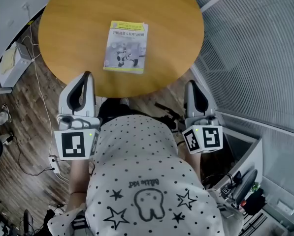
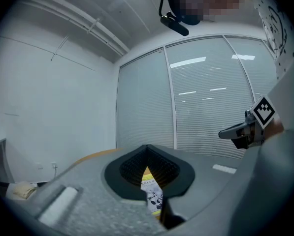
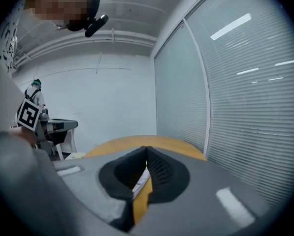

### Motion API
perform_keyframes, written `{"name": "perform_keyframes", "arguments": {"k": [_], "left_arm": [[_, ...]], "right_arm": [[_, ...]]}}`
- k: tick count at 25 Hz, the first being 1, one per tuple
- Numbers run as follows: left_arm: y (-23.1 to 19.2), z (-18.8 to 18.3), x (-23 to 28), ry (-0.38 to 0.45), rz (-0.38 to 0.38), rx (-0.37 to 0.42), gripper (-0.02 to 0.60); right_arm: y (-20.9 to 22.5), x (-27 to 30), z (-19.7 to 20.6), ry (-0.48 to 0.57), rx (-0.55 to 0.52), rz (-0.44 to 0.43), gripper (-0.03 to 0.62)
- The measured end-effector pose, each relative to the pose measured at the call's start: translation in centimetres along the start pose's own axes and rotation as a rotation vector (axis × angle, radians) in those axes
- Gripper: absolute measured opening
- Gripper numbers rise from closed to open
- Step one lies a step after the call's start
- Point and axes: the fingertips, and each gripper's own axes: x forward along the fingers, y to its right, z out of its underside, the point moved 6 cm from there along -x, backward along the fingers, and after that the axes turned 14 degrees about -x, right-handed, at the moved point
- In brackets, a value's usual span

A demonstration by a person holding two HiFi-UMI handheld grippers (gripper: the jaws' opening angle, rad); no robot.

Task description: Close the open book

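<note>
Book (image 1: pixel 126 46) with a yellow band and a cartoon figure on its cover lies flat on the round wooden table (image 1: pixel 78 14), out ahead of both pairs of jaws and well apart from them, closer to the line of the left gripper (image 1: pixel 86 77) than to that of the right gripper (image 1: pixel 192 85). It looks already closed, front cover up, so the task seems done or nearly so. Its long axis runs away from the jaw tips, roughly along the way they point, turned slightly off that line. The title end is the far end, and the white page edges appear to face the right gripper's side, which would put the spine toward the left one's. Both grippers hang at the near table edge, close to the person's body. Each has its jaws brought together at the tips with nothing between them — the book only shows through the slit below the tips. Trouble from here would come mostly from needless contact. A closed tip nudging the cover would likely slide the light book across the smooth wood toward the far rim, and a tip catching under the page-edge side could lift the cover open again. A springy cover might also rise on its own — that cannot be judged from these views.
</note>
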Motion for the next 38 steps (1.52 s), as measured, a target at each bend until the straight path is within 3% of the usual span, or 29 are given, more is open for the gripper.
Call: {"name": "perform_keyframes", "arguments": {"k": [9,38], "left_arm": [[-0.6,1.1,-0.7,-0.024,-0.026,0.002,0.009],[1.0,2.0,0.6,-0.029,0.011,0.019,0.009]], "right_arm": [[-0.1,-0.4,0.7,-0.020,-0.001,-0.001,0.003],[0.8,-0.6,1.4,-0.021,0.021,0.015,0.003]]}}
